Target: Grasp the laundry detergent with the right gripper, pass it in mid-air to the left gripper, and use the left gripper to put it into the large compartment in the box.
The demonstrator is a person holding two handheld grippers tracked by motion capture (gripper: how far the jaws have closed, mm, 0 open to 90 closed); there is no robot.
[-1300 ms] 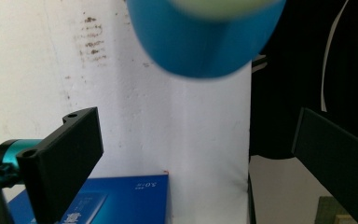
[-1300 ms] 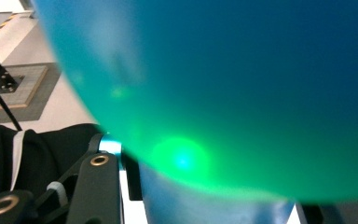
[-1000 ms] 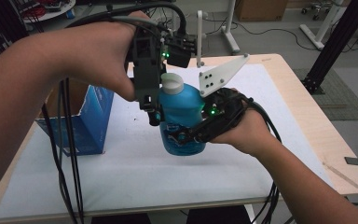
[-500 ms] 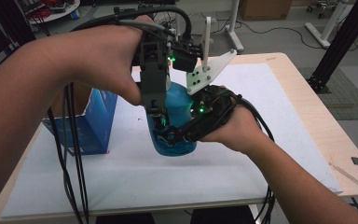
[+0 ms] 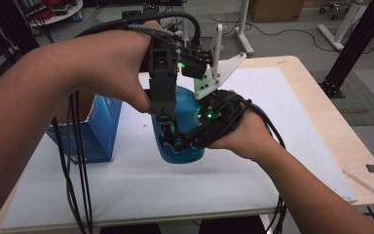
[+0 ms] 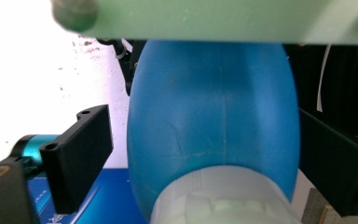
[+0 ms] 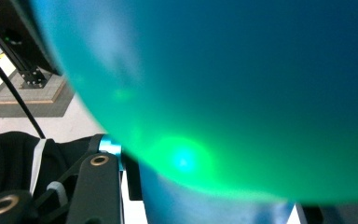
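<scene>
A blue plastic bottle [image 5: 187, 105] with a white cap stands on the white mat. My right gripper [image 5: 185, 141] is shut around its lower body from the right. My left gripper [image 5: 168, 124] comes down on it from above, and its body covers the cap in the high view. In the left gripper view the white cap [image 6: 219, 205] and the blue bottle [image 6: 214, 116] lie between my two black jaws. Those jaws have just been closing, but a thin gap still shows on each side. The right gripper view has the bottle [image 7: 237, 84] pressed close, with one black finger [image 7: 98, 191] beside it.
An open blue box [image 5: 95, 126] stands on the white mat [image 5: 272, 161] just left of the bottle. Black cables [image 5: 75, 161] hang from the left hand in front of it. A wooden table edge [image 5: 341, 146] runs along the right.
The white cap, visible beside the left gripper a second ago, is now hidden under it. The right hand has shifted the bottle slightly, and its grey plate now stands higher.
</scene>
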